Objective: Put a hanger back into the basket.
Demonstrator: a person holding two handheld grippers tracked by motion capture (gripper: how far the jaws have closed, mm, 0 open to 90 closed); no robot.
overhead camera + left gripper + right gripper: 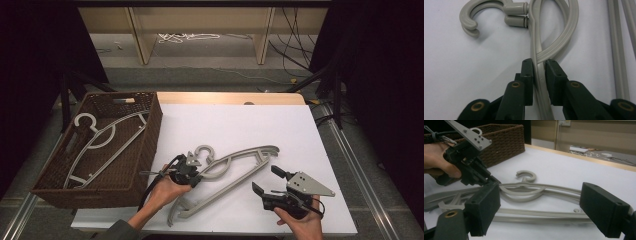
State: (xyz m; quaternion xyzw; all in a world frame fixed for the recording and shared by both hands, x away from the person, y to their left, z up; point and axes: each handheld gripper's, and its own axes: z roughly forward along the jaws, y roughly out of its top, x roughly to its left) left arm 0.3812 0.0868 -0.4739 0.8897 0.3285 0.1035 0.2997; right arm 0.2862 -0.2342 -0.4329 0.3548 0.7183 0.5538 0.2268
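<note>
Two grey plastic hangers [240, 161] lie stacked on the white table, hooks [472, 17] pointing toward the basket. My left gripper [199, 175] is shut on the upper hanger's arm [539, 75] just below the hook, a pad on each side pressing the grey strip. From the right gripper view the left gripper [492, 181] meets the hanger [536, 191] from the left, held by a hand. My right gripper [267, 181] rests near the table's front right with its jaws wide apart; nothing lies between its pads [484, 207], and the hangers lie beyond them.
A brown woven basket [152, 131] stands at the table's left edge with another grey hanger [100, 145] lying in it. The white table top [240, 120] stretches behind the hangers. Cables and wooden table legs are on the floor beyond.
</note>
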